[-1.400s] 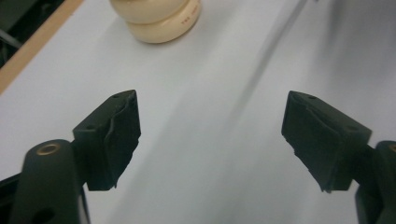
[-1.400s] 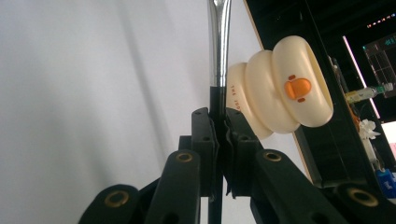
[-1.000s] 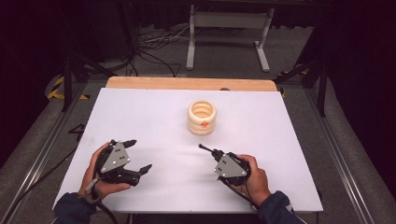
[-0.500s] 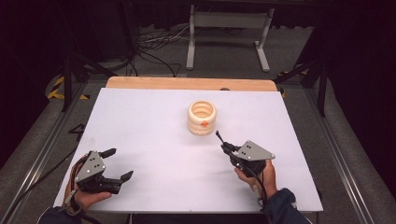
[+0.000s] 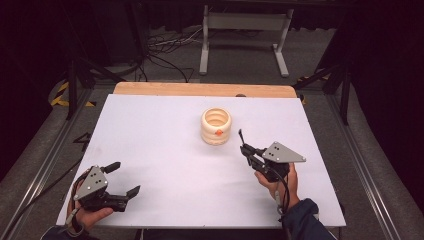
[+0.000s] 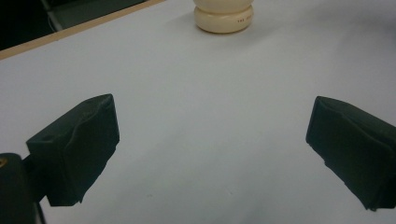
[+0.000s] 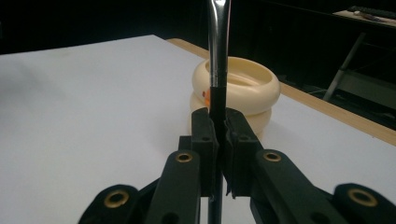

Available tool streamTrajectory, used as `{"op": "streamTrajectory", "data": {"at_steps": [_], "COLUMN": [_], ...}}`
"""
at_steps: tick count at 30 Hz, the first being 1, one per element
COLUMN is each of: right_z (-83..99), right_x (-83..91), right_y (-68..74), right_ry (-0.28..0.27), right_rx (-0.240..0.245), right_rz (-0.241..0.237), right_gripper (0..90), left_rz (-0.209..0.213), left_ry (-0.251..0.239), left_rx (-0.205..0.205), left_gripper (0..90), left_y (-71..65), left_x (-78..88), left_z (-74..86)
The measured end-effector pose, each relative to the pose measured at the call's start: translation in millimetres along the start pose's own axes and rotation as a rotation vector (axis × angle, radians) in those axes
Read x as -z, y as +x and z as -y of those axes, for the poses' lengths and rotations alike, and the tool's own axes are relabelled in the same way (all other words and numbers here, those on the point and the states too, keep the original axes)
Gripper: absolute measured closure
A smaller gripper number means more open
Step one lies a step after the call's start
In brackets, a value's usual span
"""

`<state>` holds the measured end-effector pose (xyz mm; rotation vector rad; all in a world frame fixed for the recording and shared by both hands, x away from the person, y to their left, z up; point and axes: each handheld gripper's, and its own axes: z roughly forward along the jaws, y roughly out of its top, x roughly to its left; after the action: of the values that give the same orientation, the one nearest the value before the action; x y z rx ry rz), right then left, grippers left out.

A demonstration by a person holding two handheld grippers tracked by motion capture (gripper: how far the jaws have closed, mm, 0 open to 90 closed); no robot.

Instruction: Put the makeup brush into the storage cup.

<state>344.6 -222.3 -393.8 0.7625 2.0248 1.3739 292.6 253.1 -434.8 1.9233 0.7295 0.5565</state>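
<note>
A cream stack of rings [image 5: 216, 126] with an orange spot stands at the middle of the white table [image 5: 160, 125]. My right gripper [image 5: 246, 150] sits just right of it and nearer, shut on a thin metal stick [image 5: 240, 136] that points up and away. In the right gripper view the pads [image 7: 205, 135] clamp the stick [image 7: 218, 46] in front of the rings [image 7: 243, 88]. My left gripper [image 5: 126, 178] rests at the near left corner, and its jaws have just been opening. Nothing lies between them [image 6: 210, 149]; the rings [image 6: 224, 16] stand far ahead.
A wooden strip [image 5: 200, 89] runs along the table's far edge. Behind it on the floor stand a metal frame [image 5: 240, 25] and loose cables [image 5: 165, 45]. Dark rails flank the table on both sides.
My left hand has slid left and toward the near edge, its jaws spreading wider. My right hand has shifted right and swung the stick from pointing left to pointing away, beside the rings.
</note>
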Motion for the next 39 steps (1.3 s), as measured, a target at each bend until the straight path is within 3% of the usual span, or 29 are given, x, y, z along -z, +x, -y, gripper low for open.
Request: {"op": "streamTrajectory", "data": {"at_steps": [10,24,39], "right_z": [-10.4,-28.9,-58.1], "right_x": [-10.0,-34.7,-60.0], "right_y": [-9.2,-22.9,-27.4], "right_ry": [-0.059,-0.084,-0.125], "right_rx": [-0.043,-0.085,-0.091], "right_rz": [-0.036,-0.024,-0.024], "right_gripper": [84.2,84.2,84.3], "left_rz": [0.015,0.012,0.022], "left_ry": [0.002,0.0,-0.014], "left_rx": [-0.01,0.01,0.002], "left_gripper": [6.1,4.9,4.8], "left_y": [-2.2,-3.1,-3.7], "left_x": [-4.4,-8.6,-7.2], "left_z": [-0.5,-0.3,-0.4]}}
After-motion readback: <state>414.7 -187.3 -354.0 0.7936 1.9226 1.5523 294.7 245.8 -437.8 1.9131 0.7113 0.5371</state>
